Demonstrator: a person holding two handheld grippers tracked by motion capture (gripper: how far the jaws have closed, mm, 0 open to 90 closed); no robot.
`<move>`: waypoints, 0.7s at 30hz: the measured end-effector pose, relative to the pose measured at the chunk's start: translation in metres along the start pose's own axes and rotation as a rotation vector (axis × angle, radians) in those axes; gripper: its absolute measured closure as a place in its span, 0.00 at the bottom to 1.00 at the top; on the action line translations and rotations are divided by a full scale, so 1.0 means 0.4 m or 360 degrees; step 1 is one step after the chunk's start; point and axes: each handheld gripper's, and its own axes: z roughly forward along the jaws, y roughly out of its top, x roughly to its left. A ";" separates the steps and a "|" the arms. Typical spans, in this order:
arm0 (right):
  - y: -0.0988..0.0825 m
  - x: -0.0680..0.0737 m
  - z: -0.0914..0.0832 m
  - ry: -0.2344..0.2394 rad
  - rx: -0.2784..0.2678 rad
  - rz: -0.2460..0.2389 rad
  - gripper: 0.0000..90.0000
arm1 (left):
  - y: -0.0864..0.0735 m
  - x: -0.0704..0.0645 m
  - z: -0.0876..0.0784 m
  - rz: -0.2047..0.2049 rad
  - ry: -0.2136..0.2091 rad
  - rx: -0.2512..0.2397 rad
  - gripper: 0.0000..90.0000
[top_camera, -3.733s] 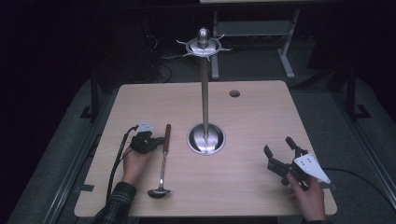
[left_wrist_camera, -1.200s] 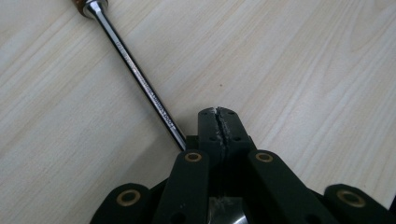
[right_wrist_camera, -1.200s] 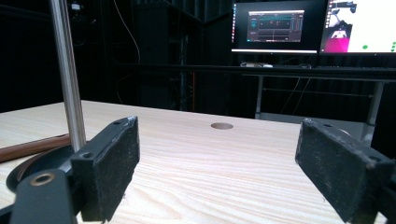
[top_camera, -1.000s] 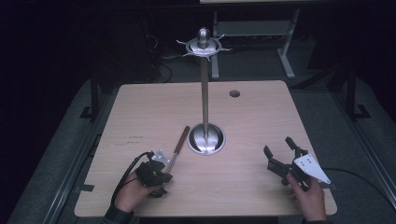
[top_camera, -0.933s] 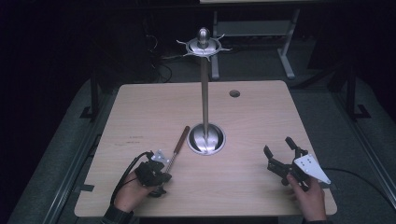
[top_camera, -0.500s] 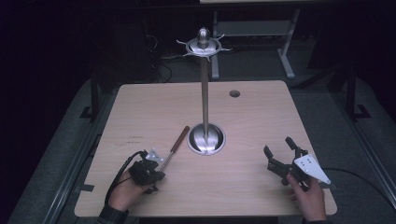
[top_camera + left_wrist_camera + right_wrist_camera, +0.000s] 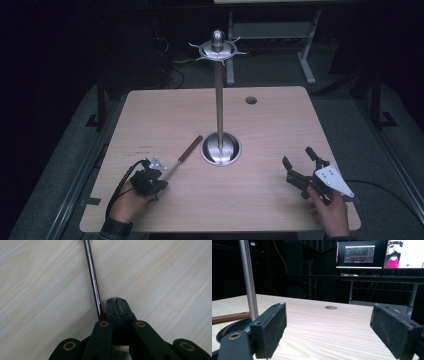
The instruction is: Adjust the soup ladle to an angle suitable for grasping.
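A light wooden table (image 7: 165, 112) carries everything. Near its middle stands a tall metal stand (image 7: 218, 100), its thin pole rising from a round, shiny base to a top ring with small hooks. A ladle (image 7: 182, 155) lies flat on the table just left of that base, its brown handle end pointing toward the base and its thin metal shaft running down to the left gripper (image 7: 117, 305). This gripper rests low at the table's near left, its jaws pressed together, with the shaft passing just beside them. The right gripper (image 7: 299, 165), held at the table's near right, has its jaws wide apart with nothing between them.
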 end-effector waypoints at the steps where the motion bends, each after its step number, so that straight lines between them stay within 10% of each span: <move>1: 0.000 0.000 0.000 0.0001 0.0002 0.0001 0.14 | -0.004 0.008 -0.004 -0.0013 0.0015 -0.0004 1.00; 21: 0.000 0.001 0.000 -0.0002 0.0011 -0.0003 0.14 | -0.024 0.068 -0.014 -0.0074 0.0209 -0.0005 1.00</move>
